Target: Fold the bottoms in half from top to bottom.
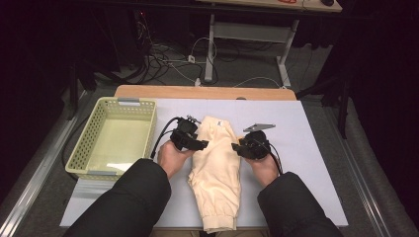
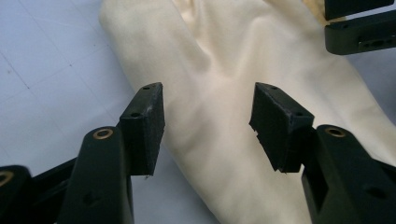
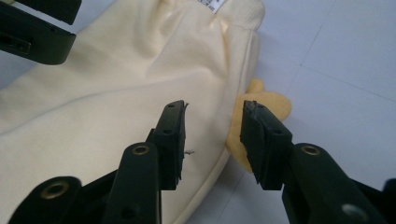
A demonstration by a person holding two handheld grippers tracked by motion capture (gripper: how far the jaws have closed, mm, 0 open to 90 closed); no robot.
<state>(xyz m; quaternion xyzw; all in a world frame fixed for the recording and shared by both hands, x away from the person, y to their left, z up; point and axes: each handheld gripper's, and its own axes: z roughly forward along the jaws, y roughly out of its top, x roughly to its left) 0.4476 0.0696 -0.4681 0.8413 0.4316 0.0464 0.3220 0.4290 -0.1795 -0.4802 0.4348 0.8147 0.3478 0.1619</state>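
A cream garment [image 1: 217, 163] lies folded lengthwise on the pale table mat [image 1: 306, 148], waistband at the far end and cuffs at the near edge. My left gripper [image 1: 200, 144] rests at the garment's left edge, and in the left gripper view the gripper [image 2: 208, 107] stands open over the cloth [image 2: 224, 93] without pinching it. My right gripper [image 1: 237, 147] is at the right edge. Its jaws [image 3: 212, 116] straddle the garment's side seam [image 3: 116, 102], open, with a gap on both sides. A yellow flap [image 3: 268, 100] pokes out from under that edge.
A pale yellow plastic basket [image 1: 118, 102] stands at the table's left, close to my left hand. Bare mat stretches to the right of the garment. Cables and a desk frame sit on the floor beyond the table's far edge.
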